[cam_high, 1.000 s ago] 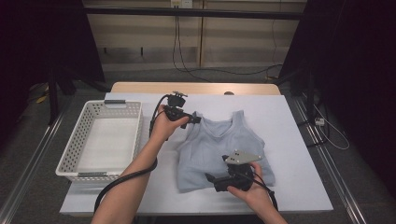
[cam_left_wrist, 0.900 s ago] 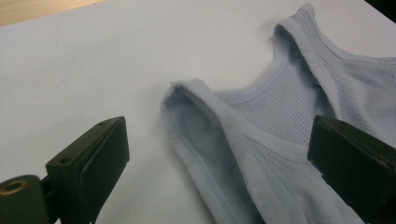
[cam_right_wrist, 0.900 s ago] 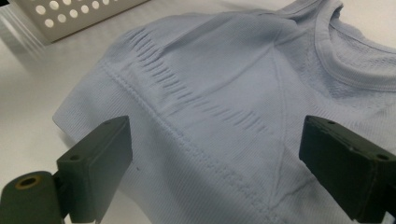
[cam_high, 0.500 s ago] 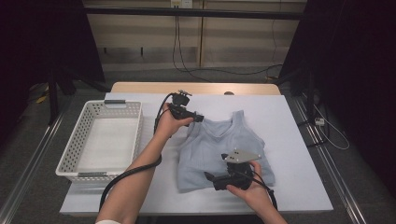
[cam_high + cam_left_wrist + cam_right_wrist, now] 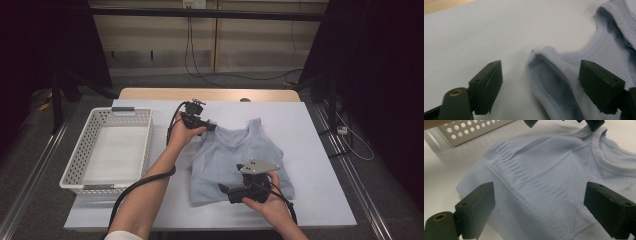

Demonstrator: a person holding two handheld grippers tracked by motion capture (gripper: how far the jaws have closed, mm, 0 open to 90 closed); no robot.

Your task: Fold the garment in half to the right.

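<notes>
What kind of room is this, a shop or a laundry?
Neither, probably: it looks like a recording lab. A white table stands between dark curtains, cables hang behind, and a camera looks down on a light blue top.

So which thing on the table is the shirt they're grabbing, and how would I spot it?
Find the white table first, with the white holey basket at its left. Right of that basket lies the pale blue sleeveless top, spread flat between the two black grippers. It is the only soft, blue thing there, with a scooped neck and shoulder straps.
</notes>
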